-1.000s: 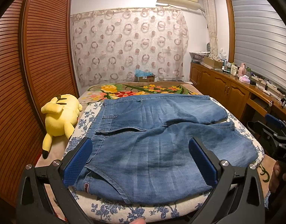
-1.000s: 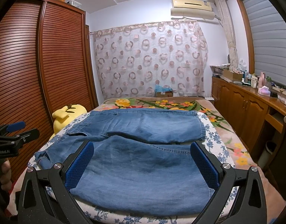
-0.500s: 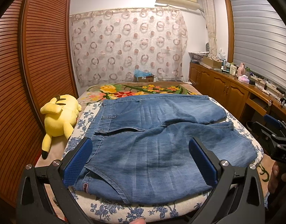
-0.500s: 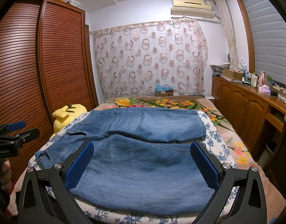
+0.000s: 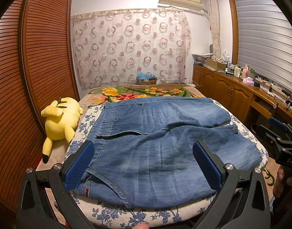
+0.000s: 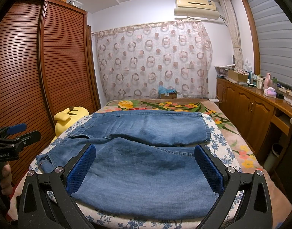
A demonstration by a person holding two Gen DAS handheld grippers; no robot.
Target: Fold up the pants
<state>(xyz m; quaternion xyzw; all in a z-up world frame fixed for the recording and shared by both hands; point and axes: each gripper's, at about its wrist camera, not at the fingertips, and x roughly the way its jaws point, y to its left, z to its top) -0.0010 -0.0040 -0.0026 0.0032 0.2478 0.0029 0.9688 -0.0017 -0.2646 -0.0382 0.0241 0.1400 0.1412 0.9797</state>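
The bed (image 5: pixel 111 212), with its blue-flowered cover, fills the ground ahead of both pairs of fingers and carries the denim pants (image 5: pixel 165 148). They lie spread flat across it, waistband toward your left, the two legs running side by side toward your right; the nearer leg sits between and just beyond the fingers in both views.

No fold shows yet: judged from this layout, you have the garment laid out and smoothed, and every fold is left to do, probably starting with one leg brought over the other.

The yellow plush toy (image 5: pixel 60 118) rests well left of the fingers, beside the pants and apart from them.

Your left gripper (image 5: pixel 144 168) has its blue pads wide apart over the waistband end, holding nothing. Your right gripper (image 6: pixel 145 168) is likewise spread wide over the leg end, empty, its pads not visibly touching the cloth.
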